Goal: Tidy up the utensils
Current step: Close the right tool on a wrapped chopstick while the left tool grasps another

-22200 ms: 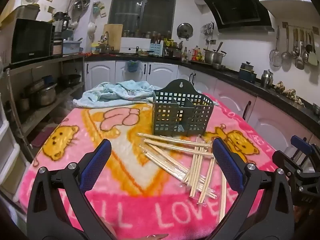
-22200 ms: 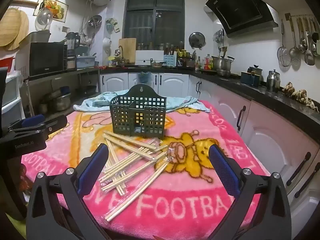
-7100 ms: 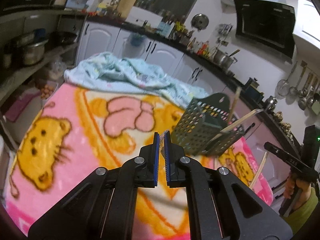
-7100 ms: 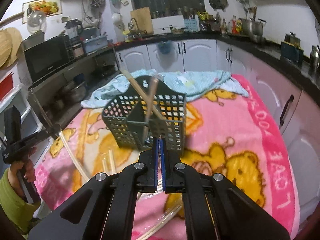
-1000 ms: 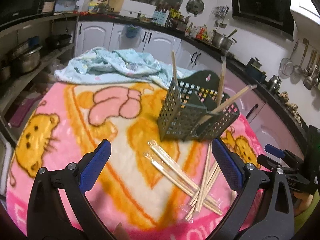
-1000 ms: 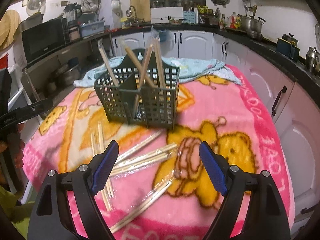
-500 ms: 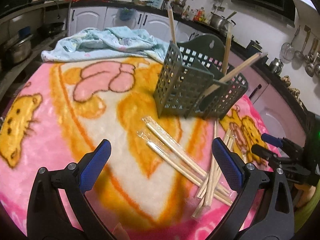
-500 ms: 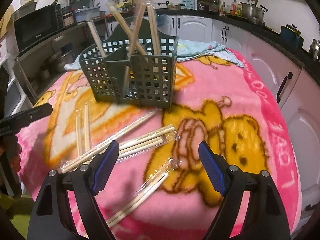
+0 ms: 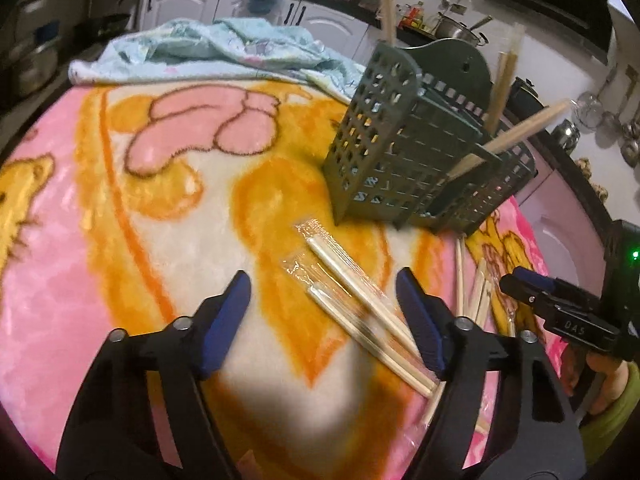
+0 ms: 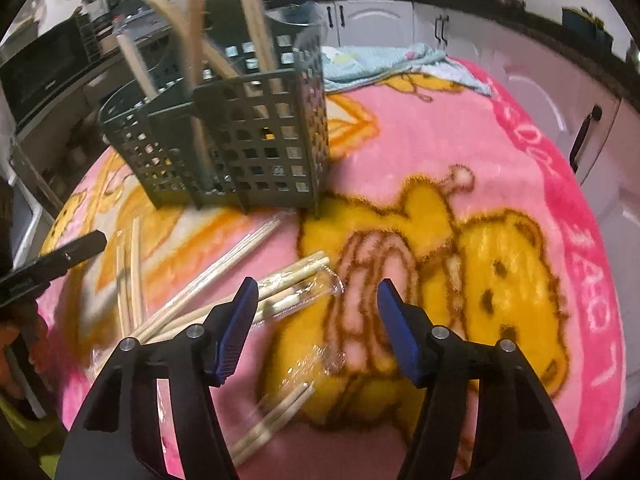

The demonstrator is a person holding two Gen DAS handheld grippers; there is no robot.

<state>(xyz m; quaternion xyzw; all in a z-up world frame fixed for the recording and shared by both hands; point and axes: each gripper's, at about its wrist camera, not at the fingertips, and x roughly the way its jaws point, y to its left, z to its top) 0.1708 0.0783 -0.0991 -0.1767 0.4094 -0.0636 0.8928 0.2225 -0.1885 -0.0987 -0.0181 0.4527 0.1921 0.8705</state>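
Note:
A dark green slotted utensil basket [image 9: 408, 160] stands on the pink blanket with several wrapped chopsticks upright in it; it also shows in the right wrist view [image 10: 240, 148]. More plastic-wrapped chopstick pairs [image 9: 352, 296] lie on the blanket in front of it. My left gripper [image 9: 324, 320] is open, low over the nearest two pairs. My right gripper [image 10: 316, 316] is open, low over the end of a wrapped pair [image 10: 288, 284]; another pair [image 10: 276, 416] lies between its arms. Each gripper shows in the other's view: the right [image 9: 560, 312], the left [image 10: 52, 264].
A light blue towel [image 9: 208, 48] is bunched at the blanket's far side. Kitchen counters and white cabinets [image 10: 520, 80] ring the table. Loose chopsticks [image 10: 132, 272] lie at the blanket's left in the right wrist view.
Both grippers have dropped lower and closer to the chopsticks on the blanket, and their jaws have narrowed somewhat. The basket looks nearer in both views.

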